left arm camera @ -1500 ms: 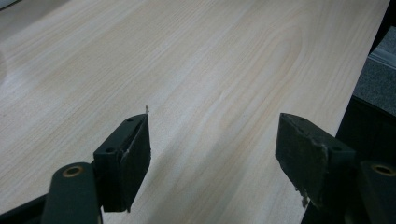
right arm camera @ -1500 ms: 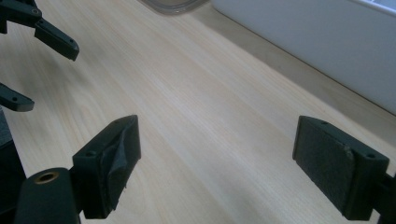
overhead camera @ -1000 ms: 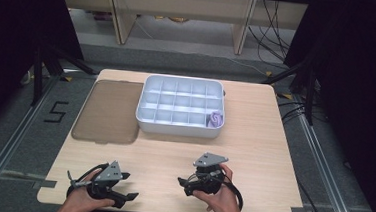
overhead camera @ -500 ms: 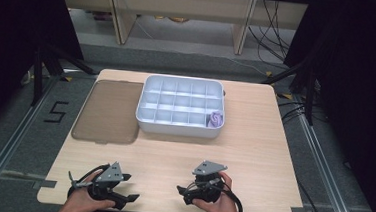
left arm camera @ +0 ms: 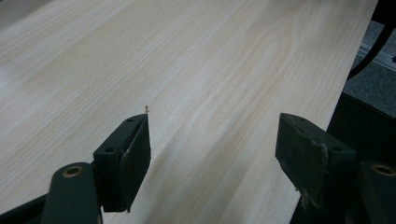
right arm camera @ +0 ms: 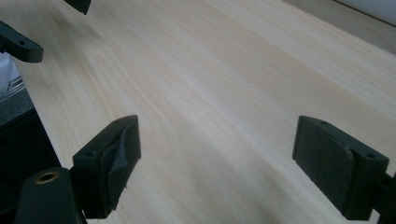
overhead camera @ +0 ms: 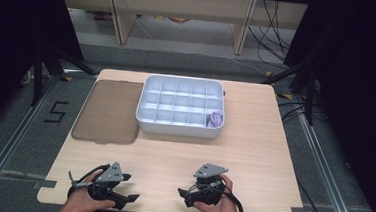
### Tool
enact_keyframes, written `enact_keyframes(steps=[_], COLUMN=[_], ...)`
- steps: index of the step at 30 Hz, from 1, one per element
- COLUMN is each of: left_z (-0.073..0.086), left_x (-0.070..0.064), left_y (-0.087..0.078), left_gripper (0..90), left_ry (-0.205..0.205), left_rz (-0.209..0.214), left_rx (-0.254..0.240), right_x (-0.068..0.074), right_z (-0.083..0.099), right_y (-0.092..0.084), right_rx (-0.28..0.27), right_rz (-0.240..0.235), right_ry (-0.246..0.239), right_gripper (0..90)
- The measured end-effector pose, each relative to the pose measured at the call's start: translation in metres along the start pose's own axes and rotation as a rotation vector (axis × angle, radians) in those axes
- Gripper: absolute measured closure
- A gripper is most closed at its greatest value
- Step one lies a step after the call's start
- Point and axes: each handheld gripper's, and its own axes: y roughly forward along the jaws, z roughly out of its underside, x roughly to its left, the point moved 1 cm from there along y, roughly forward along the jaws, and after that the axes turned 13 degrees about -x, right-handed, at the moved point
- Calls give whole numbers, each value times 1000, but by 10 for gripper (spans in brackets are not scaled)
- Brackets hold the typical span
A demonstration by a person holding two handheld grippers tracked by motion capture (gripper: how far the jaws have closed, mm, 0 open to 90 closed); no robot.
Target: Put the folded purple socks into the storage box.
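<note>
Both grippers rest low over the near edge of the light wooden table, each held by a hand. My left gripper points right; in the left gripper view its jaws stand wide apart over bare wood, with nothing between them. My right gripper points left toward it. Its jaws are also open and empty over the tabletop. The left gripper's black jaw tips show at the upper left of the right gripper view.
A white compartment tray sits at the table's far middle, with a small purple item in its near right cell. A flat brown translucent lid lies beside the tray on its left. Dark floor and cables surround the table.
My right gripper has slid a little toward the near edge of the table. The left gripper has stayed where it was, and both stay open.
</note>
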Motion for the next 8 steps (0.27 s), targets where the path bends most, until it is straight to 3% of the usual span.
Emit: enact_keyframes(steps=[3, 5, 8], left_z=[0, 1, 1], left_x=[2, 0, 0], left_y=[-1, 0, 0], left_gripper=[261, 261, 262], left_ry=[21, -12, -14], left_rz=[-1, -12, -10], left_rx=[18, 10, 9], right_x=[0, 0, -2], right_z=[0, 1, 1], right_y=[0, 0, -1], right_rx=[-1, 0, 8], right_rz=[8, 6, -6], right_ry=[-1, -4, -15], right_gripper=[161, 161, 161])
